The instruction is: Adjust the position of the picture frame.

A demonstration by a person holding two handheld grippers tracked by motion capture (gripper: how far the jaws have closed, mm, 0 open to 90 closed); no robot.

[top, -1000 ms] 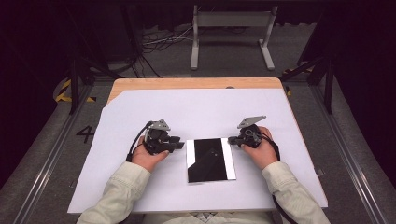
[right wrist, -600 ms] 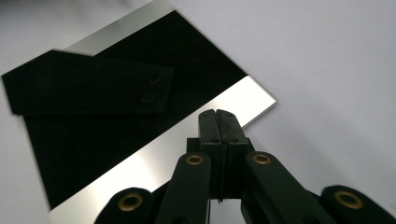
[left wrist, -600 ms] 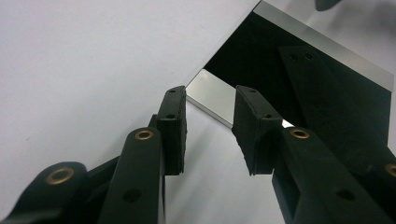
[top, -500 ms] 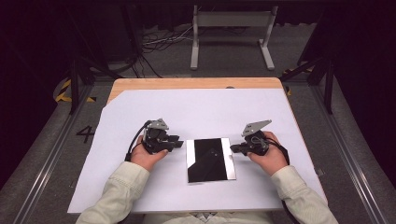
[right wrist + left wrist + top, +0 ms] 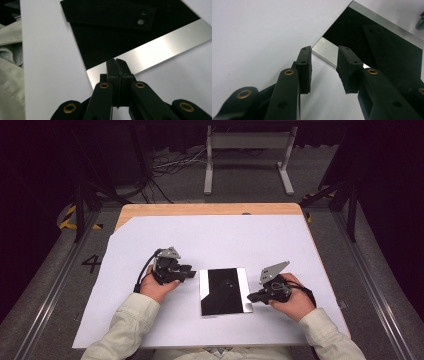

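- high view: black panel (image 5: 223, 290) with silver edges flat on white sheet (image 5: 210, 240) over bench (image 5: 150, 210), between left claw (image 5: 192, 273) and right claw (image 5: 251, 297); metal stand (image 5: 247, 155) well behind.
- left gripper view: left claw (image 5: 323, 66) parted, empty, at panel's silver corner.
- right gripper view: right claw (image 5: 116, 62) pressed closed, empty, by silver strip; sleeve (image 5: 10, 82) beside.

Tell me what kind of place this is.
Probably a lab recording rig: a wooden table under a white sheet, a dark floor with black cables and a grey metal stand.
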